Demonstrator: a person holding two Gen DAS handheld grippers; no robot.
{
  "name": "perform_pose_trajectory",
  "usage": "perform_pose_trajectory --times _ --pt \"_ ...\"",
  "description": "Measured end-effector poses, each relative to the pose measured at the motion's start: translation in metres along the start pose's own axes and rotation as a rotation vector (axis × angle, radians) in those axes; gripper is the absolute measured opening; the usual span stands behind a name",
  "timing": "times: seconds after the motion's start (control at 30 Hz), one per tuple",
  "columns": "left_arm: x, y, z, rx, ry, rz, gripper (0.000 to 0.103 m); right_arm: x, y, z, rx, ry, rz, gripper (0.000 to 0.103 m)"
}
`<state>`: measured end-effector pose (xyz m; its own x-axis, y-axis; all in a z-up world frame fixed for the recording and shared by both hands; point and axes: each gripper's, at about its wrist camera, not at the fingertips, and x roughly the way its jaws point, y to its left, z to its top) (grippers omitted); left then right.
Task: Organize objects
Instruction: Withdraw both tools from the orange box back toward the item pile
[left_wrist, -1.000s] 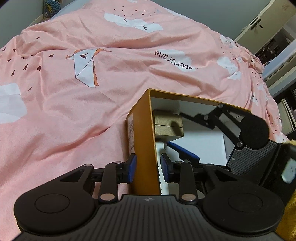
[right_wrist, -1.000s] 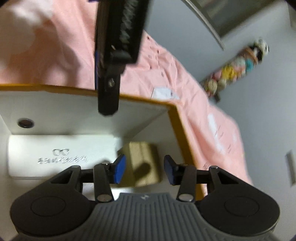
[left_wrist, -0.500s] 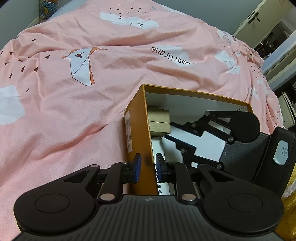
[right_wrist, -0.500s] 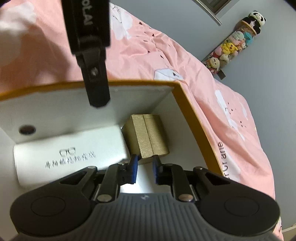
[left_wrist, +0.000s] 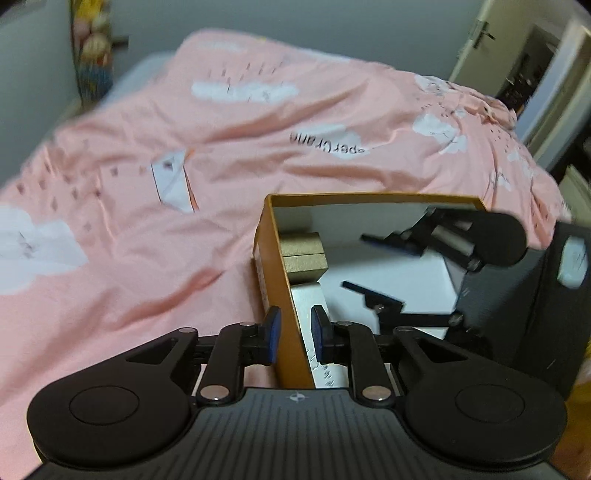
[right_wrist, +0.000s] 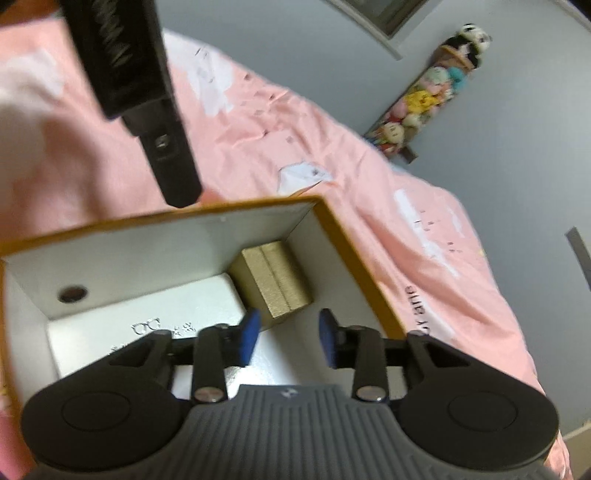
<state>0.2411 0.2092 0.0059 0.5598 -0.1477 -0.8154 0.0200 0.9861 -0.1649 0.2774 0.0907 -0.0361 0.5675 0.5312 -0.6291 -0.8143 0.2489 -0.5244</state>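
Pink bedding (left_wrist: 147, 280) bears one box (right_wrist: 354, 254) holding two cases.

Pink patterned bedspread (left_wrist: 258, 122); grey walls (right_wrist: 517, 155); plush-toy rack (right_wrist: 424, 103); pale door (left_wrist: 476, 44) at right.

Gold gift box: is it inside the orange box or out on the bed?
Inside. The gold gift box sits in the far corner of the orange box, beside the white glasses case.

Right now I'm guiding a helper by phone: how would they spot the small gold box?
On the pink bedspread sits an open orange box, white inside. In its far corner, beside the white glasses case, stands the small gold box, the only gold, squarish item there.
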Motion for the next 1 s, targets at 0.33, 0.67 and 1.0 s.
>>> perform_pose_trajectory --times 0.33,0.67,1.0 --pt "-0.053 -0.052 -0.079 0.193 -0.164 0.242 0.028 -0.108 0.000 -0.029 0.311 -0.112 -0.057 0.048" --pt "-0.045 -0.073 -0.160 0.313 -0.133 0.416 0.031 -0.174 0.031 -0.088 0.553 -0.084 -0.183 0.056" --pt "-0.038 -0.060 -0.175 0.319 -0.112 0.564 0.032 -0.209 0.056 -0.129 0.688 -0.028 -0.205 0.056"
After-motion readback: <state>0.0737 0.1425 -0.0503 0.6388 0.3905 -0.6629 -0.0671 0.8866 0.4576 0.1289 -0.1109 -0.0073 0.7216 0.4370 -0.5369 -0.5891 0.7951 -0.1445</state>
